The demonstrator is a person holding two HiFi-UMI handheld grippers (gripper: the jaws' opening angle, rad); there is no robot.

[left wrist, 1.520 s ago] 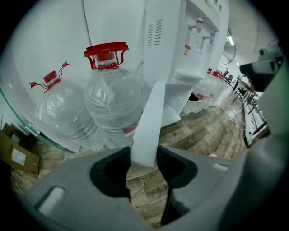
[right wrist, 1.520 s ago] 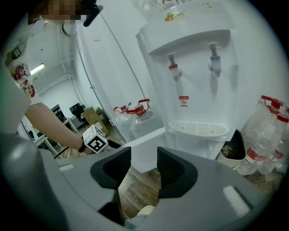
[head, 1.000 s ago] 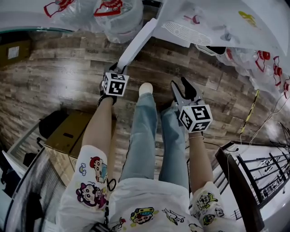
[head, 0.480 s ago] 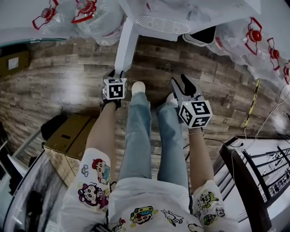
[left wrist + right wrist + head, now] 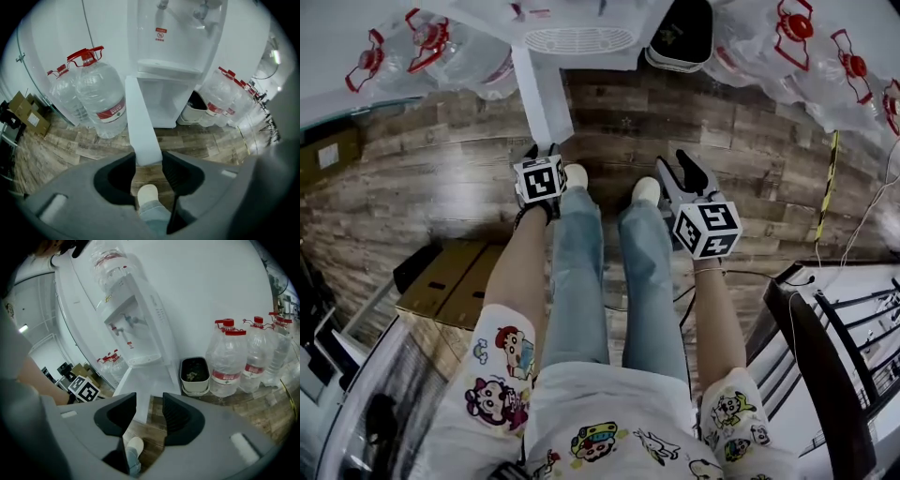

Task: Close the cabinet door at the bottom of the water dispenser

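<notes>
The white water dispenser stands at the top of the head view, and its white cabinet door swings out from the bottom toward me. My left gripper points steeply down and is shut on the door's free edge. In the left gripper view that door edge sits between the pads of the left gripper, whose jaws have just eased open a touch. My right gripper hangs open to the right, apart from the door. The right gripper holds nothing, with the door and dispenser beyond it.
Large water bottles stand left and right of the dispenser. A black bin sits beside it. A cardboard box lies at my left, and a black rail is at my right. My feet are near the door.
I have stepped closer to the dispenser, which now sits centred at the top. The door has swung from slanting right to pointing almost straight at me. Both grippers moved along with it.
</notes>
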